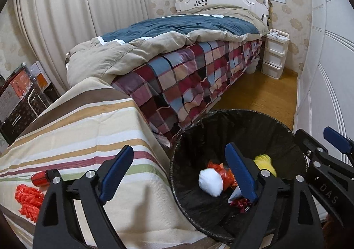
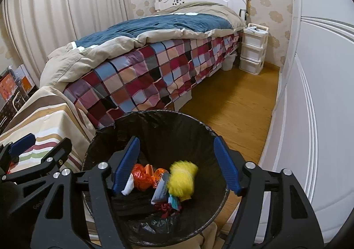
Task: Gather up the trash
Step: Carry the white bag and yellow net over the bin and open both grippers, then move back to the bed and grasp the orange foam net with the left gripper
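A black-lined trash bin (image 1: 243, 120) (image 2: 104, 134) stands on the floor beside a striped-cloth table (image 1: 88, 129). Inside lie a white wad (image 1: 210, 182), orange wrappers (image 2: 141, 174), a fuzzy yellow item (image 2: 182, 177) (image 1: 265, 160), and red scraps (image 2: 164, 207). My left gripper (image 1: 179, 173) is open and empty, straddling the table edge and the bin rim. My right gripper (image 2: 177, 167) is open and empty over the bin; the yellow item looks blurred below it. On the table lie a red bottle (image 1: 41, 178) and an orange yarn bundle (image 1: 27, 201).
A bed with a plaid cover (image 1: 188, 76) runs behind the bin. A white drawer unit (image 1: 275, 54) stands at its head. White wardrobe doors (image 2: 320, 116) line the right. Wood floor (image 2: 232, 103) lies between. Boxes (image 1: 20, 98) sit at far left.
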A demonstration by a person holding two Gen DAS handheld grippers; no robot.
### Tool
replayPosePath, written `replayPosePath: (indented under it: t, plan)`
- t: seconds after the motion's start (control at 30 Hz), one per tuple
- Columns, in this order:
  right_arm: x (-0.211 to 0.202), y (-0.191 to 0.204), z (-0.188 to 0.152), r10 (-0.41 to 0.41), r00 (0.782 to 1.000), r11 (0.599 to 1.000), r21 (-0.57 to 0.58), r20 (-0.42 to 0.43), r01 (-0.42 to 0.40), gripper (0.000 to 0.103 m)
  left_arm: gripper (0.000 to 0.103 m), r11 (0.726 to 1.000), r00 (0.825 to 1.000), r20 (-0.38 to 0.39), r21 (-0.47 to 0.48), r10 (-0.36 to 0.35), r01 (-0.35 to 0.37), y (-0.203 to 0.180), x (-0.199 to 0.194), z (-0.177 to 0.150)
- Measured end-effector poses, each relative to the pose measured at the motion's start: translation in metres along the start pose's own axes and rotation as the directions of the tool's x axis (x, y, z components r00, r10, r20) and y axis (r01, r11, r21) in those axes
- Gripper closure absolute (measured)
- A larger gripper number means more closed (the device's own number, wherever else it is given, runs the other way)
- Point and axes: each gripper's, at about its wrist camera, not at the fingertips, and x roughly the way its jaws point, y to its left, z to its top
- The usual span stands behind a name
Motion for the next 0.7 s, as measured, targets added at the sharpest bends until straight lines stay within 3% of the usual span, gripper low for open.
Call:
replayPosePath:
  t: [0.27,0.7]
  plan:
    - [-0.013,-0.001,-0.002,-0.028,0.999,1.0,-0.006,0.024,0.028,0.017,0.015,1.0,1.0,0.002,-0.021,0.006,-0.006,0.009,-0.01,-0.001]
    - [-0.036,0.005,-0.01,-0.029,0.999,1.0,0.004,0.021,0.029,0.013,0.014,0.999,1.0,-0.001,-0.041,0.03,-0.03,0.033,-0.03,-0.016]
